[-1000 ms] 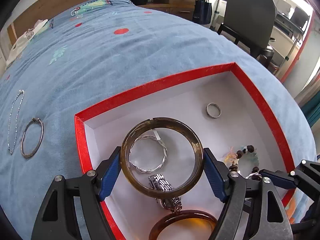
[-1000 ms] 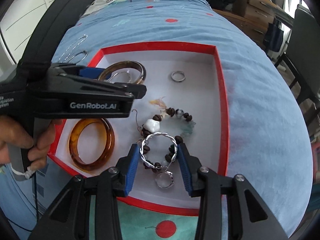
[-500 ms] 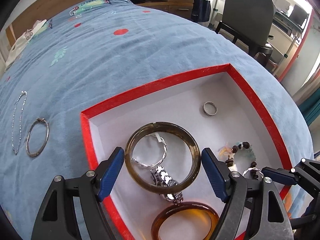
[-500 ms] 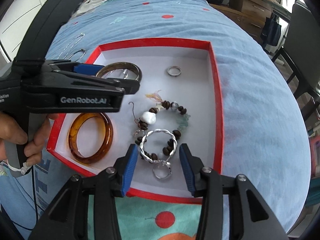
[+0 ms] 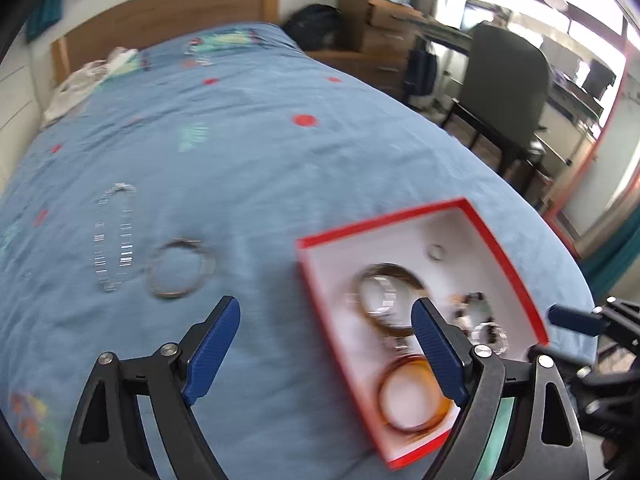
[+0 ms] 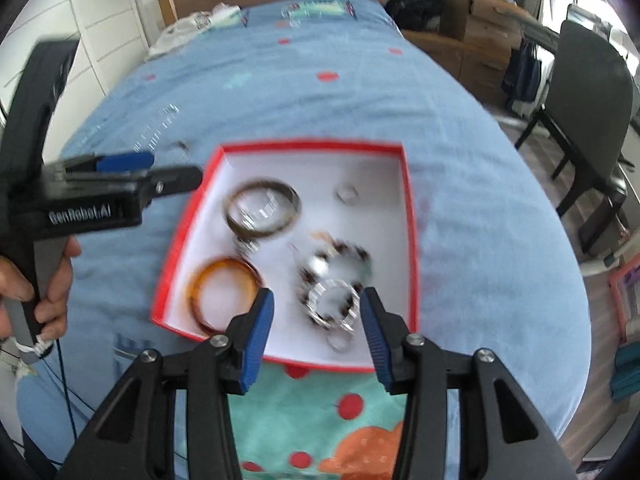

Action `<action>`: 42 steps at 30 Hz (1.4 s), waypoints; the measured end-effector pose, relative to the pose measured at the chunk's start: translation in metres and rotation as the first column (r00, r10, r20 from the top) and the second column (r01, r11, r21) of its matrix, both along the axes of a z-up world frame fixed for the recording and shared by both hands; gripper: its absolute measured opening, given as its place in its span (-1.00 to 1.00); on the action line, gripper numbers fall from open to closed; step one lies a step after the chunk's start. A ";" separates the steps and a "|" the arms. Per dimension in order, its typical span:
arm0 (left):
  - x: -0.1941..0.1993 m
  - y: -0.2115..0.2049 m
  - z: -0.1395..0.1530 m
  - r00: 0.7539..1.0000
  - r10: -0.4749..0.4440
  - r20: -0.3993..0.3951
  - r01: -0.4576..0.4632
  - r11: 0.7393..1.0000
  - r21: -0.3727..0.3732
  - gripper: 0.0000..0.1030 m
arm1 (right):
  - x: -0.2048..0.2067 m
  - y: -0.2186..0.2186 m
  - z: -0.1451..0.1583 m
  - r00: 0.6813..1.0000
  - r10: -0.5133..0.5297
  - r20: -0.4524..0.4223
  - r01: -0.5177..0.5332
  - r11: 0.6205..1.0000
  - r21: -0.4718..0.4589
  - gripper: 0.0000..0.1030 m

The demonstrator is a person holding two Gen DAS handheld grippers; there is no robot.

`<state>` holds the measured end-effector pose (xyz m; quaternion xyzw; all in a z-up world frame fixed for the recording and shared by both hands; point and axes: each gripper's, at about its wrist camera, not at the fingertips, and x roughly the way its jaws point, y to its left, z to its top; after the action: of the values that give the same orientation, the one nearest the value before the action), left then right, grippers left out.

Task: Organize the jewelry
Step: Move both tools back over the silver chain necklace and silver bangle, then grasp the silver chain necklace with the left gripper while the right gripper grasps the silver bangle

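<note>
Now the left tool (image 5: 324, 344) hangs empty over the bed (image 5: 248, 152), its jaws opening; the right tool (image 6: 316, 322) gapes empty above the red box (image 6: 410, 216). Beside the box's left wall lie a thin bangle (image 5: 180, 268) and chain (image 5: 114, 236); straddle the bangle's rim squarely before closing.

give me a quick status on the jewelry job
Left tongs opening, empty, above the blanket. Right tongs open, empty, over the box. Chain and bangle left on blanket. Nothing in the way.

Lit brightly by daylight from blown-out windows (image 5: 576, 12) at right, smeared by motion blur, bent at fisheye edges.
</note>
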<state>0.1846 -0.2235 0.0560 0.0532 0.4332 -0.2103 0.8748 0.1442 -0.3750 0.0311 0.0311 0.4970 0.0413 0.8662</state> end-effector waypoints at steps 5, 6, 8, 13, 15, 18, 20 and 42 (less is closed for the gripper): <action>0.020 0.062 0.003 0.994 0.105 0.025 -0.105 0.994 0.018 0.74 | 0.022 0.036 0.019 0.999 0.026 0.048 -0.027 0.999 0.038 -0.16; 0.026 0.075 0.003 0.991 0.128 0.025 -0.129 0.992 0.019 0.75 | 0.028 0.046 0.021 0.998 0.037 0.055 -0.039 0.998 0.046 -0.16; 0.035 0.095 0.001 0.986 0.162 0.026 -0.163 0.986 0.024 0.76 | 0.041 0.069 0.022 0.996 0.065 0.065 -0.069 0.996 0.053 -0.14; 0.066 0.144 -0.011 0.967 0.253 0.017 -0.253 0.967 0.029 0.89 | 0.075 0.113 0.012 0.992 0.112 0.063 -0.117 0.988 0.097 0.01; 0.082 0.158 -0.021 0.961 0.277 0.005 -0.277 0.960 0.036 0.90 | 0.092 0.129 0.002 0.991 0.122 0.050 -0.127 0.985 0.120 0.08; 0.100 0.171 -0.034 0.955 0.295 -0.011 -0.295 0.954 0.050 0.92 | 0.115 0.148 -0.015 0.992 0.125 0.032 -0.128 0.982 0.136 0.17; 0.117 0.176 -0.045 0.952 0.304 -0.028 -0.302 0.951 0.060 0.92 | 0.131 0.158 -0.027 0.992 0.122 0.013 -0.122 0.981 0.152 0.21; 0.195 0.172 -0.098 0.939 0.330 -0.102 -0.327 0.944 0.044 0.94 | 0.224 0.208 -0.102 0.990 0.123 -0.072 -0.106 0.973 0.203 0.38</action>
<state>0.3791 -0.0520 -0.0424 -0.0196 0.4853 -0.0583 0.8722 0.3687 -0.1668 -0.0705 0.0905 0.5276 0.1391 0.8332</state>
